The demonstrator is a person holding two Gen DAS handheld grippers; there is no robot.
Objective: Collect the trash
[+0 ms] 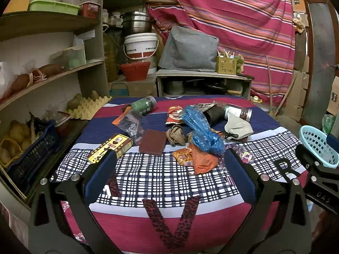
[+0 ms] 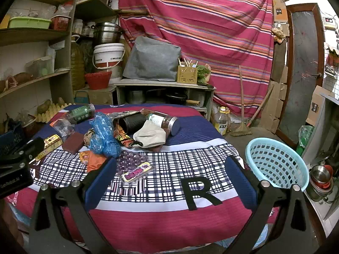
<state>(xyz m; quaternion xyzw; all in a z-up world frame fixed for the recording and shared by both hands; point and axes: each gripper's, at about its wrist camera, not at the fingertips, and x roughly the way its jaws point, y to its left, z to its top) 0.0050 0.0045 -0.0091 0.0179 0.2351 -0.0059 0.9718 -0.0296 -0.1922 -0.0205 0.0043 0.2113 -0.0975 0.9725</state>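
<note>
A table under a striped and checked cloth (image 1: pixel 169 182) fills the near scene, with a light blue basket (image 2: pixel 277 165) at its right edge. Trash lies piled on the far half of the cloth. A crumpled blue plastic bag (image 1: pixel 201 133) sits in the middle, touching an orange wrapper (image 1: pixel 197 158) just nearer. A grey-white cloth pouch (image 1: pixel 238 128) lies to the right, beside a clear jar with a brown lid (image 1: pixel 239 112). A green-labelled jar (image 1: pixel 144 104) lies on its side at far left. A dark red square pad (image 1: pixel 153 142) sits left of centre, with a yellow and black box (image 1: pixel 110 148) further left. The left gripper (image 1: pixel 169 154) hovers near the pile, jaws wide apart, holding nothing. The right gripper (image 2: pixel 169 160) hangs likewise, jaws spread, over a small purple packet (image 2: pixel 135 169).
</note>
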